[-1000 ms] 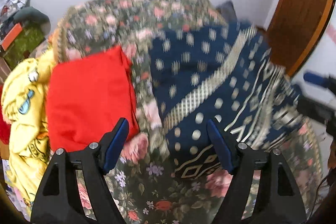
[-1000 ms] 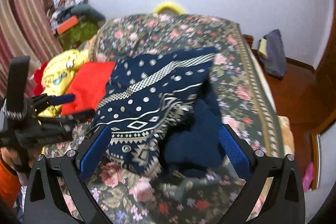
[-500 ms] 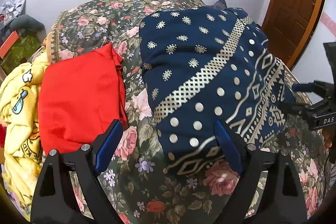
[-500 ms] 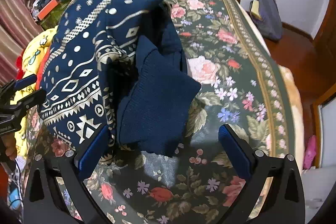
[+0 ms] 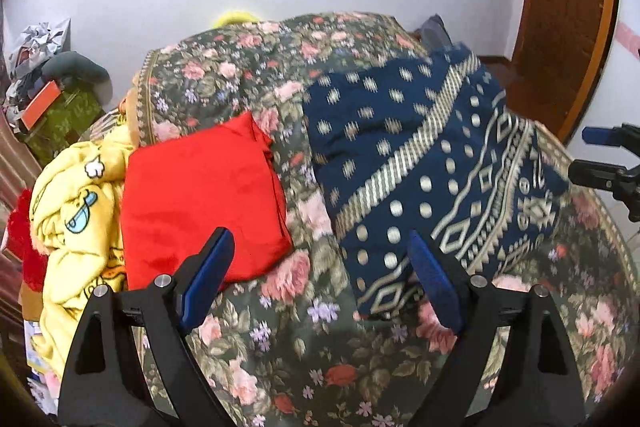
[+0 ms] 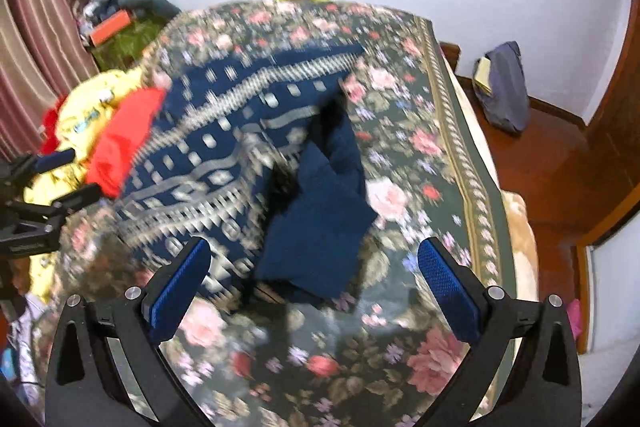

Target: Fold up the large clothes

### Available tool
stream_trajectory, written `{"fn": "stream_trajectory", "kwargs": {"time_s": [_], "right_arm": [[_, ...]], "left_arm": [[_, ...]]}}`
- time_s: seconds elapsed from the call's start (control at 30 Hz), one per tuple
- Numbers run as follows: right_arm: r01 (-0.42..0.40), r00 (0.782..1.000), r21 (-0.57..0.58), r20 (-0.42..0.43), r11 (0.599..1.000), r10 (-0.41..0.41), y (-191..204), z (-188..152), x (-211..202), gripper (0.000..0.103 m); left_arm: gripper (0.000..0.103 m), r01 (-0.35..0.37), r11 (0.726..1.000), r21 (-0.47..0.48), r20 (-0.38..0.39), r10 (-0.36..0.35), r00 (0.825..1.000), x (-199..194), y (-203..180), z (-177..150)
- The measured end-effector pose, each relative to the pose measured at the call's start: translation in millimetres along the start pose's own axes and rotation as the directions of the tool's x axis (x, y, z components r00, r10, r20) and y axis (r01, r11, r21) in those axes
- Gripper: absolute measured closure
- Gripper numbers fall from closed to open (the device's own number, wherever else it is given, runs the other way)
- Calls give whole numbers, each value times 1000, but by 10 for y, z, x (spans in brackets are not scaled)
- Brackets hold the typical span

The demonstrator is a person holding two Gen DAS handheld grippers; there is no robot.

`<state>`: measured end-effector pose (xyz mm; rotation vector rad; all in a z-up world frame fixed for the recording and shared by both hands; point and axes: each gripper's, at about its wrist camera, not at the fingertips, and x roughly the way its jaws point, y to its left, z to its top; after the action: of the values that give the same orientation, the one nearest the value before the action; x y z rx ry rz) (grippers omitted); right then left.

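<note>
Both tools hover spread apart above the bed, gripping nothing.

The navy patterned garment [image 5: 432, 163] lies folded on the floral bedspread [image 5: 288, 339], its plain navy side [image 6: 320, 227] facing the right tool [image 6: 312, 291]. A folded red cloth [image 5: 200, 195] lies just beside it, ahead of the left tool [image 5: 320, 283].

On the bedspread [image 5: 280, 347] the patterned garment [image 5: 420, 167] lies right of the folded cloth [image 5: 200, 195], which lies right of the blanket [image 5: 72, 227]; a sleeve [image 6: 320, 211] rests along the garment's right edge.
</note>
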<state>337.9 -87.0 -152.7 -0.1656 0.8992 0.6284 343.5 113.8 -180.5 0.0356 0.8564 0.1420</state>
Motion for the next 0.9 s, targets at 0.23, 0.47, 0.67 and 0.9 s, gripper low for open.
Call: {"fn": "stream_trajectory", "kwargs": {"time_s": [0.23,0.47,0.67,0.9], "right_arm": [[-143,987,166,-43,976,152,-167,120,435,0],[-256,942,360,-117,897,315,-547,51,913,0],[-322,917,354,-115,878,382,-553,67,1073,0],[-357,904,338,-108,871,413,-423,190,1075,0]], "left_arm": [[14,152,979,-138,-58,-161,985,342,207,210],[14,335,900,-278,-116,-377,919,874,314,245],[6,425,805,-413,-94,-503,859,1192,412,268],[4,486,718,-497,-73,-593,802,1417,421,286]]}}
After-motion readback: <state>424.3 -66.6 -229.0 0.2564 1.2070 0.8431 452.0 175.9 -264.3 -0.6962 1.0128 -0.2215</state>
